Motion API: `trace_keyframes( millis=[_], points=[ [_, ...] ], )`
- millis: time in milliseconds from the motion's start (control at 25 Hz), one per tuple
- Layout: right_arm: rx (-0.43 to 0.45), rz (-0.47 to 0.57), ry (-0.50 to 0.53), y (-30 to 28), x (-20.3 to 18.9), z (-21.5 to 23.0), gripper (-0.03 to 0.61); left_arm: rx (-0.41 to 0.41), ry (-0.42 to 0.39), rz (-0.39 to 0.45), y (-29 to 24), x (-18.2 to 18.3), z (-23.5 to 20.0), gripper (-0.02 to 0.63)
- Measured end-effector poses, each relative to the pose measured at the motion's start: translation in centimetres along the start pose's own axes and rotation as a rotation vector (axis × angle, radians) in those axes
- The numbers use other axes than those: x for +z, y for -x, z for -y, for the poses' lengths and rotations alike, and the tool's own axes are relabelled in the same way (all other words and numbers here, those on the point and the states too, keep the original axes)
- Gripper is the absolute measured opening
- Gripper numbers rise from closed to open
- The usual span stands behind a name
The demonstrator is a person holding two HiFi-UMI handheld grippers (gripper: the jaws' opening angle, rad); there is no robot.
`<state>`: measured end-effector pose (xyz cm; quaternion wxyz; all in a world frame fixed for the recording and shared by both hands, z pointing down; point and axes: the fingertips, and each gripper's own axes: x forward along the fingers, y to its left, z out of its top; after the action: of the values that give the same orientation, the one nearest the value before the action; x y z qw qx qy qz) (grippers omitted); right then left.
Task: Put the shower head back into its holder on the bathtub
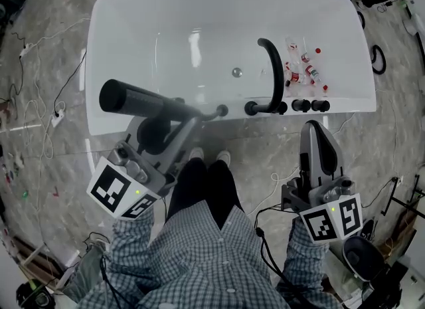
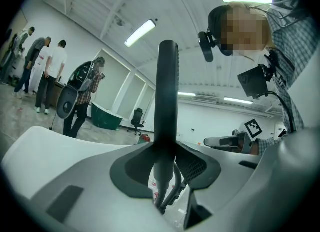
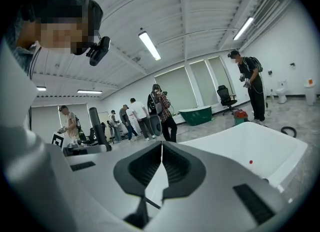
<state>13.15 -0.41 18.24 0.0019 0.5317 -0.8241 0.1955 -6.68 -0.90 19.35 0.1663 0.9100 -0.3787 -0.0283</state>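
Observation:
A black shower head (image 1: 149, 98) lies crosswise in my left gripper (image 1: 167, 116), which is shut on its handle just in front of the white bathtub (image 1: 133, 22). Its narrow end (image 1: 222, 109) reaches the tub's near rim, left of a black fitting (image 1: 252, 108); I cannot tell if that is the holder. In the left gripper view the shower head (image 2: 167, 96) stands upright between the pads of the left gripper (image 2: 166, 151), with a thin hose (image 2: 172, 186) below. My right gripper (image 1: 312, 129) is shut and empty near the rim; in its own view the right gripper (image 3: 161, 147) shows closed jaws.
A curved black spout (image 1: 271, 68) and black knobs (image 1: 302, 105) sit on the tub's near rim at the right. Small bottles (image 1: 302, 68) lie inside the tub. Cables (image 1: 40, 102) trail on the floor at the left. People (image 3: 160, 109) stand farther back in the room.

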Motion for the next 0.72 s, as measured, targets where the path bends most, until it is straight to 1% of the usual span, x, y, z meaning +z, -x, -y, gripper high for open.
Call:
trace_keyframes(
  millis=[280,560,720],
  points=[
    [0.017,-0.029,-0.017,-1.4,-1.8,0.2,0.017,0.019,0.003,0.003,-0.6,-1.5,-1.4,0.138],
    [0.037,-0.060,-0.023,-2.7,-3.6,0.5,0.017,0.044,0.005,-0.014,-0.9,-3.6,-2.7,0.138],
    [0.046,-0.082,-0.030,-3.1,-5.0,0.6,0.017,0.057,0.028,-0.010,-1.0,-5.1,-3.1,0.138]
  ],
)
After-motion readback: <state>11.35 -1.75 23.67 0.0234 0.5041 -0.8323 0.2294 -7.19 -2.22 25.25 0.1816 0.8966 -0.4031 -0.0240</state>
